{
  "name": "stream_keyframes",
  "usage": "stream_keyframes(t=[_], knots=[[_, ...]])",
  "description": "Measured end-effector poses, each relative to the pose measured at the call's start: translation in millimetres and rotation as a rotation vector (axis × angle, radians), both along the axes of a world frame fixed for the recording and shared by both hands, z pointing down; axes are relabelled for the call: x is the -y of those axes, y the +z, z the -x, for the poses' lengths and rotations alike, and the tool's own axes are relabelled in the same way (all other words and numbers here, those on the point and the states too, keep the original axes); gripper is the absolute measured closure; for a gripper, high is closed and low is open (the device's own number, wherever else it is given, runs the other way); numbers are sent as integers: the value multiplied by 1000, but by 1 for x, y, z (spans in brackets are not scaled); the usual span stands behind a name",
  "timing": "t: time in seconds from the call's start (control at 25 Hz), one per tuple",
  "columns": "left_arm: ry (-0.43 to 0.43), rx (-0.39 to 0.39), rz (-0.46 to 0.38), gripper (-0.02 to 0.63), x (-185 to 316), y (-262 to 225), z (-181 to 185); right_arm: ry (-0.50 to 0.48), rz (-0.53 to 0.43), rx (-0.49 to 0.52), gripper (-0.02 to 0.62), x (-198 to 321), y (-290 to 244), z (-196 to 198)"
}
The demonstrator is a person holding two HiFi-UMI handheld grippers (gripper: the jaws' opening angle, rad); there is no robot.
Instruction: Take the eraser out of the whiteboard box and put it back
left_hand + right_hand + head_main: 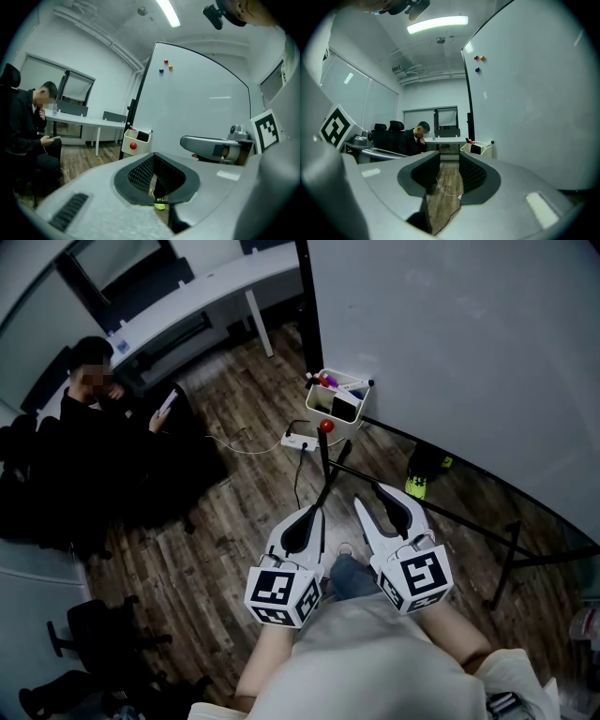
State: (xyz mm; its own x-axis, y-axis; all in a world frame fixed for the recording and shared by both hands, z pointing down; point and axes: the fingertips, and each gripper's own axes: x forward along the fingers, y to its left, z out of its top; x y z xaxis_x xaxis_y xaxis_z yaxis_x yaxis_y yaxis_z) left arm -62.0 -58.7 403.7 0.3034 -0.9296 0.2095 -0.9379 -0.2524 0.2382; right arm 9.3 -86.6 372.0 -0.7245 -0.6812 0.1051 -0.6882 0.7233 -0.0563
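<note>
Dark wood-plank floor (187, 549) across most of the head view, with a tall whiteboard (450, 334) on black legs filling the upper right. At the board's lower left edge, upper middle of the frame: the white whiteboard box (316, 399), open at the top, markers poking over its rim, a red ball (325, 426) at its front. Inside that box, standing upright: the black eraser (343, 407), untouched and well apart from both tools. Low in the frame, side by side above a grey-clad torso and both aimed toward the box: left tongs (315, 510), jaws together with only a thin slit between the dark ribbed pads, clamped on nothing; right tongs (367, 495), jaws apart, nothing held, only bare floor and a thin white cable (443, 187) seen through the gap. At the near end of each tool, a cube with square black-and-white markers. On the floor just below the box, a white power strip (298, 440) with a white lead trailing toward the left. Right of the box, under the board, a yellow-green shoe (417, 486). Upper left: a seated person (84, 427) in dark clothes, phone in hand, beside a long white table (216, 287). High on the board in the left gripper view, three small magnets (166, 61), red, orange and blue, close together. Overhead in the right gripper view, a lit ceiling strip light (438, 24), and dark office chairs (389, 129) at the middle left, behind the seated figure.
</note>
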Motion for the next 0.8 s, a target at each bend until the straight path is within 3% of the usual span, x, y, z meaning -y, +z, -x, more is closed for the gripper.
stream_keyframes(t=[0.48, 0.8], knots=[[-18, -16, -12, 604, -46, 0, -18, -27, 7, -3, 587, -55, 6, -13], [-13, -20, -17, 604, -65, 1, -32, -27, 12, -24, 591, -78, 16, -25]])
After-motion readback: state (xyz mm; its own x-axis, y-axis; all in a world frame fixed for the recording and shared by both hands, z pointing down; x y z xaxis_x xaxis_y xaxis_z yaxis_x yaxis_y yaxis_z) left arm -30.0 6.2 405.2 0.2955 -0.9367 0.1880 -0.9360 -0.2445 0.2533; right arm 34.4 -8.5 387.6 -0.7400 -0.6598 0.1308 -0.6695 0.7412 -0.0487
